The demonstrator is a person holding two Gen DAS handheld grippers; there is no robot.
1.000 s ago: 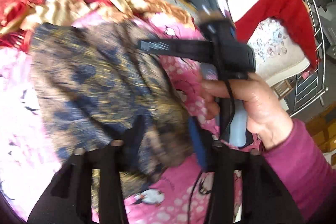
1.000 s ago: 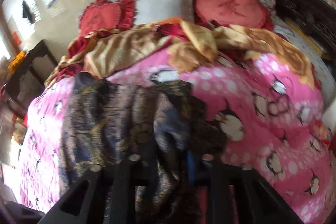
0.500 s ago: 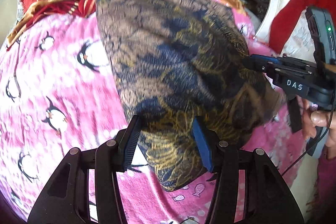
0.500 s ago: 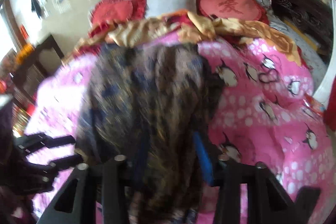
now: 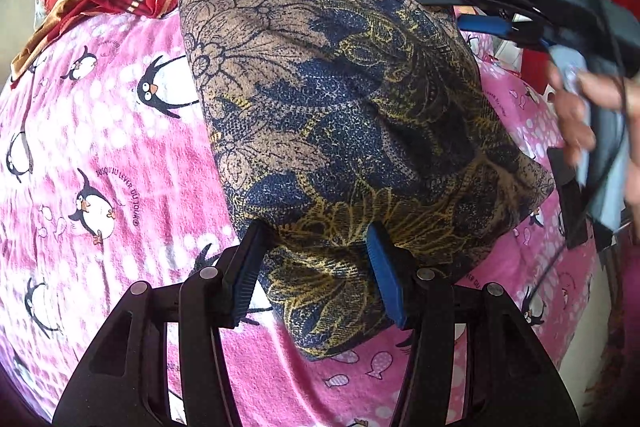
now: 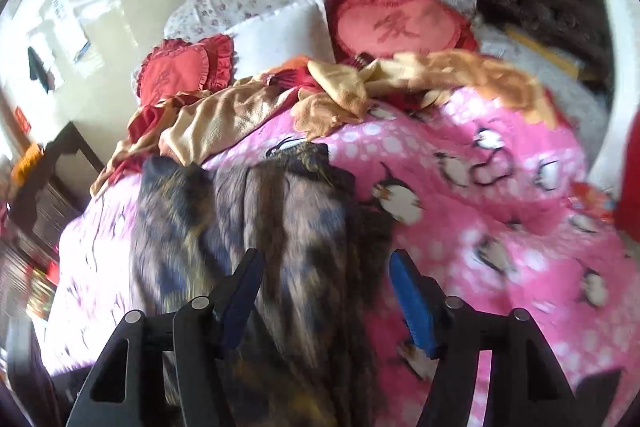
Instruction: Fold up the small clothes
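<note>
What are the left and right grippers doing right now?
Left gripper: open, its fingers either side of the patterned garment.
Right gripper: open, the garment lying between its fingers.

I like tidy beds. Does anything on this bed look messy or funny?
Yes. The dark blue and gold cloth lies bunched, not flat, on the pink penguin blanket, its lower corner poking between the left claw's fingers. Behind it, gold and red bedding is crumpled in a heap below the pillows.

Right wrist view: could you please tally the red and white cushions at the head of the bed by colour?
Red cushions: 2
White pillow: 1
Total: 3
</note>
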